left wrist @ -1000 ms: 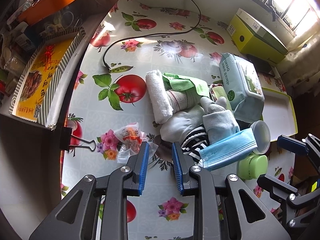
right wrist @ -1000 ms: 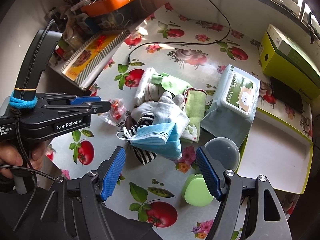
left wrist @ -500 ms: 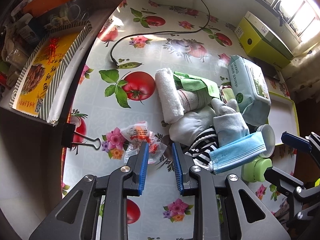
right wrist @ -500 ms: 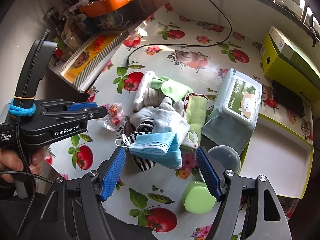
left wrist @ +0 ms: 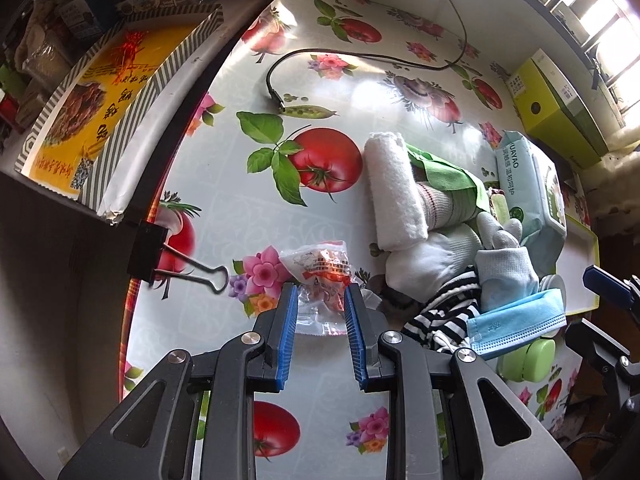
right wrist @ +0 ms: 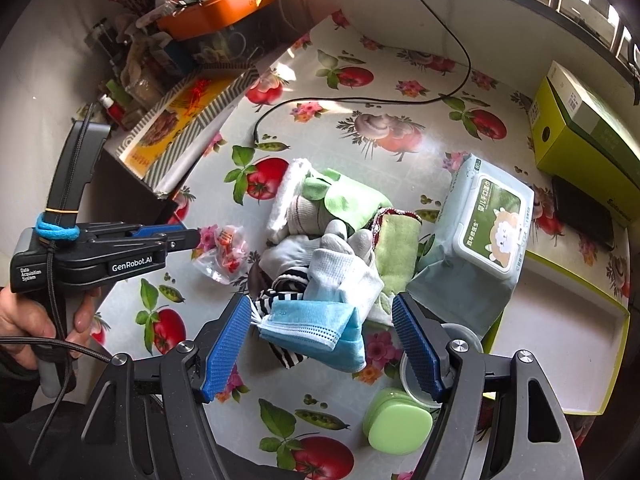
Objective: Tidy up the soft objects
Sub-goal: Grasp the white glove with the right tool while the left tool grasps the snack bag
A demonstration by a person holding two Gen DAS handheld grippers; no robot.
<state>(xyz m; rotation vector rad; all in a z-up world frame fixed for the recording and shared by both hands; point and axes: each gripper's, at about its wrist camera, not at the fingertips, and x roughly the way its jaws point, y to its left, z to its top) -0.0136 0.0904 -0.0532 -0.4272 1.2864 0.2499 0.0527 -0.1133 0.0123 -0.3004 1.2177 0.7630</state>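
Note:
A pile of soft things lies mid-table: a white rolled towel, a green cloth, white gloves, a striped cloth and a blue face mask, also in the right wrist view. A clear snack packet with orange print lies left of the pile. My left gripper is open, its pads either side of the packet's near end. My right gripper is wide open, pads flanking the mask, above it.
A wet-wipes pack, a green lidded container, a white tray with a yellow-green rim and a yellow-green box are on the right. A black cable crosses the far table. A binder clip grips the left edge.
My left gripper has shifted left from the striped cloth to the snack packet, which now sits between its pads. My right gripper has moved in a little over the mask.

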